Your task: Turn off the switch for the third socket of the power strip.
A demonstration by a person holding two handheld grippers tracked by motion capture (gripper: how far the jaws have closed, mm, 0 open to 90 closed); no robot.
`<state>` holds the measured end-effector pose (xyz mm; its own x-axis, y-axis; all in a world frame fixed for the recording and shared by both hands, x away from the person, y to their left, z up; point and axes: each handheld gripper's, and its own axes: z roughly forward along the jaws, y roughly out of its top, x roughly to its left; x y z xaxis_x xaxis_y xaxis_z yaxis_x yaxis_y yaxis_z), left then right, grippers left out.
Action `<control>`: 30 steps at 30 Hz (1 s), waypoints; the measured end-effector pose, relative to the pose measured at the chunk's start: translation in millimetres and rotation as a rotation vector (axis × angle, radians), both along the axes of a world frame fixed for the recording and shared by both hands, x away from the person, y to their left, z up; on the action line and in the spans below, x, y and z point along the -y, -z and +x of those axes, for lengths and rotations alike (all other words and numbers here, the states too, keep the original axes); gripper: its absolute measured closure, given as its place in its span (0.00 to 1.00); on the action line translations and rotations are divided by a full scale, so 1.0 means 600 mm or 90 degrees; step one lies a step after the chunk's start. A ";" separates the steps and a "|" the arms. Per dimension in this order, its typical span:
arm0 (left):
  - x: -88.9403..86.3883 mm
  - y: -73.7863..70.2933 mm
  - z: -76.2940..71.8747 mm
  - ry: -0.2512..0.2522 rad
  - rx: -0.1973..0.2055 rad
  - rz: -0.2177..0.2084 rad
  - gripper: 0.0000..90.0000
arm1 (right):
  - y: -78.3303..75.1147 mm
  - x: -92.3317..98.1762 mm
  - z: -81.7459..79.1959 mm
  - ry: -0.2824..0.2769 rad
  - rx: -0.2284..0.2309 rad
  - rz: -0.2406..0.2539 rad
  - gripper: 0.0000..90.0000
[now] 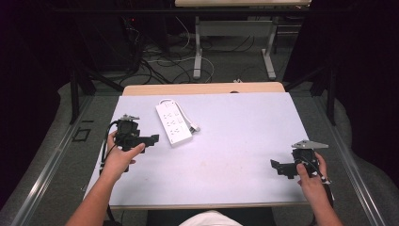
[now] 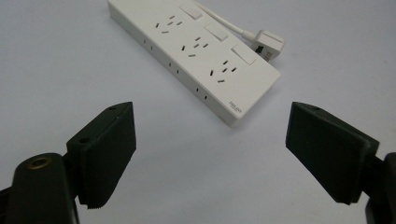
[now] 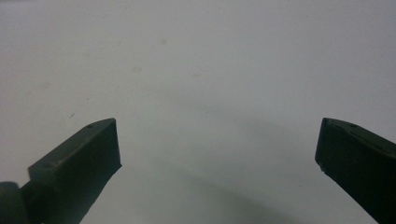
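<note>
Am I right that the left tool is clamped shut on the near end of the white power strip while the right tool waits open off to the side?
Not quite. The left tool isn't clamped on the white power strip. The left gripper view shows its jaws spread open with the strip lying ahead of them, untouched. The right tool does wait open off to the side.

A wooden table is covered almost edge to edge by a pale sheet, which has a few faint stains near its middle. Beyond the far edge, loose cables lie tangled on the grey floor around the white legs of a second table. Dark curtains hang on the right, and a metal rail runs along the floor on the left.
</note>
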<state>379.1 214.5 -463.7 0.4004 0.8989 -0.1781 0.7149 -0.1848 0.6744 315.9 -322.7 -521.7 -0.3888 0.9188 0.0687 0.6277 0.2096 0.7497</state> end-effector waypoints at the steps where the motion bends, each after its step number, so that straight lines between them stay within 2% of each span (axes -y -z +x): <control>1: -0.002 0.002 -0.002 -0.007 0.007 -0.004 0.17 | 0.000 0.000 0.000 0.000 0.000 0.000 0.00; 2: -0.006 0.002 -0.004 -0.003 0.000 -0.004 0.15 | 0.000 0.000 0.000 0.000 0.000 0.000 0.00; 3: -0.008 0.004 -0.005 -0.008 0.009 -0.006 0.13 | 0.000 0.000 0.000 0.001 0.000 0.001 0.00; 4: -0.012 0.003 -0.007 -0.004 0.001 -0.006 0.12 | 0.000 0.000 0.000 0.000 0.001 0.001 0.00; 7: -0.018 0.008 -0.012 -0.010 0.008 -0.012 0.07 | 0.000 0.001 0.000 0.001 0.001 -0.001 0.00; 8: -0.022 0.008 -0.013 -0.005 0.001 -0.012 0.06 | 0.000 0.001 0.000 0.000 0.001 -0.001 0.00; 10: -0.025 0.014 -0.017 -0.014 0.009 -0.011 0.04 | 0.000 0.001 0.000 0.001 0.001 -0.002 0.00; 11: -0.028 0.015 -0.018 -0.012 0.001 -0.011 0.04 | 0.000 0.000 0.000 0.002 0.001 0.000 0.00; 14: -0.036 0.023 -0.023 -0.017 0.003 -0.010 0.01 | 0.000 0.000 0.000 0.001 0.001 -0.001 0.00; 21: -0.055 0.044 -0.033 -0.046 0.001 -0.029 0.00 | -0.001 0.001 0.000 0.004 0.005 -0.001 0.00; 28: -0.077 0.064 -0.042 -0.069 0.004 -0.029 0.00 | 0.001 0.001 0.000 0.002 0.004 0.000 0.00; 30: -0.084 0.068 -0.045 -0.070 0.004 -0.019 0.00 | 0.001 0.001 0.000 0.002 0.003 -0.001 0.00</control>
<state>352.1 264.7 -504.6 0.3001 0.9321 -0.2027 0.7257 -0.0852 0.6827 316.1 -323.3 -522.3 -0.3855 0.9204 0.0659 0.6248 0.2078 0.7526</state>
